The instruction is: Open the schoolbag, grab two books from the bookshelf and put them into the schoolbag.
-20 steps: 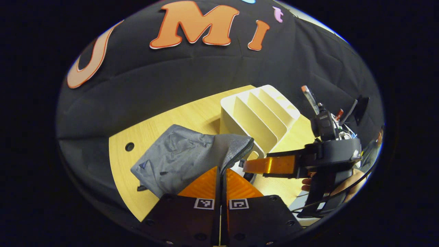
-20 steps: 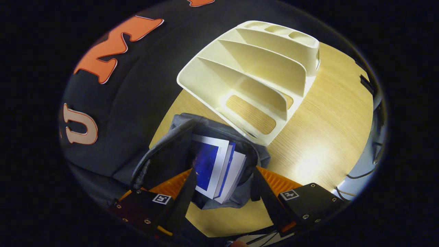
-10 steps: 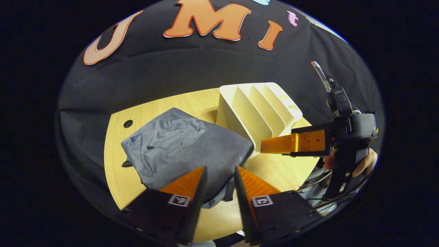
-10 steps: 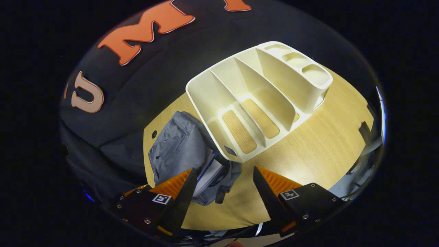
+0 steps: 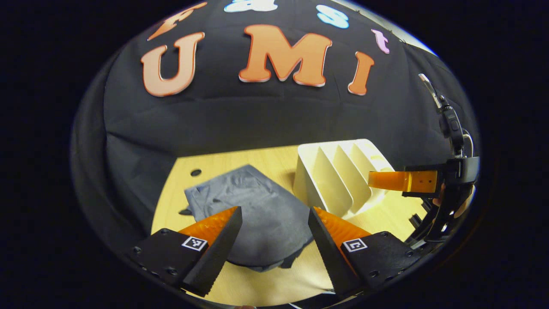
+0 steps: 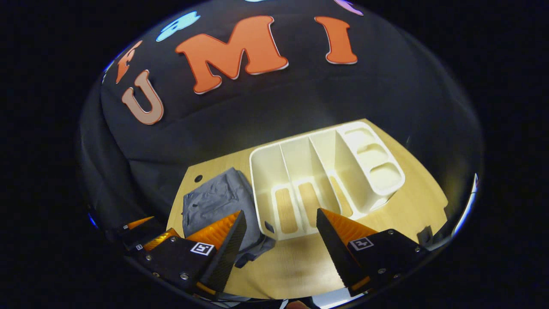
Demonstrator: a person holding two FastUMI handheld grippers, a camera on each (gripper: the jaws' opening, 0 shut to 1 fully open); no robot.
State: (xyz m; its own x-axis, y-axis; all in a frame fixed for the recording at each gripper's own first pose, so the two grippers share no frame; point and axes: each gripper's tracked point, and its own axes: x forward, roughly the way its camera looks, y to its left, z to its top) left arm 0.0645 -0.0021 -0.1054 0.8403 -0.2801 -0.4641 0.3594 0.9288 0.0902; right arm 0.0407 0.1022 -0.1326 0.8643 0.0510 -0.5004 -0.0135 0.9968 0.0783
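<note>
The grey schoolbag (image 5: 253, 214) lies flat on the wooden table (image 5: 214, 165), its flap down over the opening, and also appears as a grey heap (image 6: 214, 201) in the right gripper view. Beside it stands the cream bookshelf (image 5: 339, 176), whose slots (image 6: 300, 171) hold no books. My left gripper (image 5: 274, 214) hovers open above the near end of the bag with nothing between its fingers. My right gripper (image 6: 279, 216) is open and held above the table in front of the shelf. In the left gripper view that same gripper (image 5: 403, 180) hangs at the right, beside the shelf.
The table has a small round hole (image 5: 195, 172) near its far left corner. The black cloth wall (image 5: 257, 116) rises right behind the table. Cables (image 5: 429, 223) hang at the right edge below the other gripper's handle.
My left gripper let go of the bag's zipper edge, opened and drew back; the flap dropped over the books. My right gripper rose away from the bag's mouth.
</note>
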